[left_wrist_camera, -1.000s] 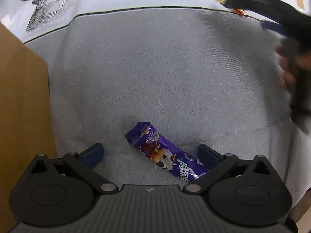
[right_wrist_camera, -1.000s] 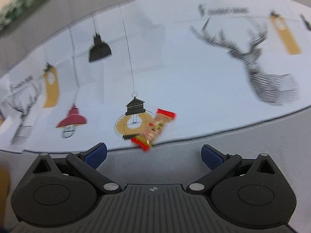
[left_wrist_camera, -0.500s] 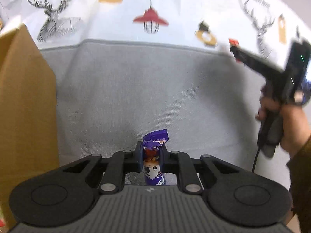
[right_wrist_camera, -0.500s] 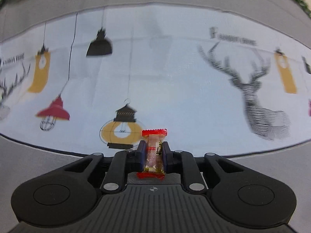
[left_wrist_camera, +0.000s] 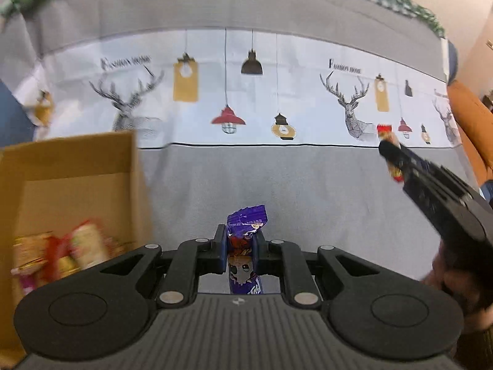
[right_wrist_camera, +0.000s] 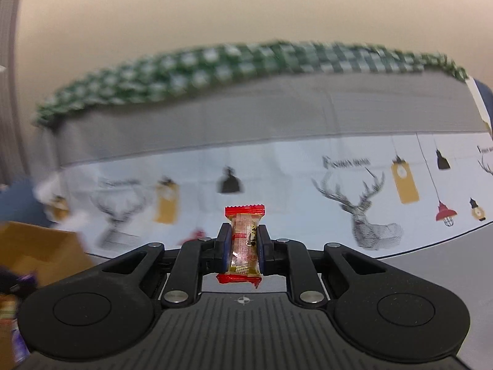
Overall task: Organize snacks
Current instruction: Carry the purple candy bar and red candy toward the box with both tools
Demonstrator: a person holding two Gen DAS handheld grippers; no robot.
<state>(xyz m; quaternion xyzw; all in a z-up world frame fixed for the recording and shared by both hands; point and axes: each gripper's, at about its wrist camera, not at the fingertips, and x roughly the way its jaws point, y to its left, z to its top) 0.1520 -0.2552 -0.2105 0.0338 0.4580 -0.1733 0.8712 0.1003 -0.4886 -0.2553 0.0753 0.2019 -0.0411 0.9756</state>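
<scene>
Both sets of jaws are closed on snacks: the left gripper [left_wrist_camera: 239,248] pinches a purple snack bar [left_wrist_camera: 245,246] upright mid-length, the right gripper [right_wrist_camera: 244,251] a red-ended candy [right_wrist_camera: 245,243], both clear of the grey surface [left_wrist_camera: 277,178], probably bound for the cardboard box [left_wrist_camera: 74,166] at left, which holds other snacks [left_wrist_camera: 61,256].

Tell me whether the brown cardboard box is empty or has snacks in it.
Not empty. The brown cardboard box is open-topped, and several blurred red, gold and pink wrapped snacks lie inside. How full it is cannot be told.
</scene>
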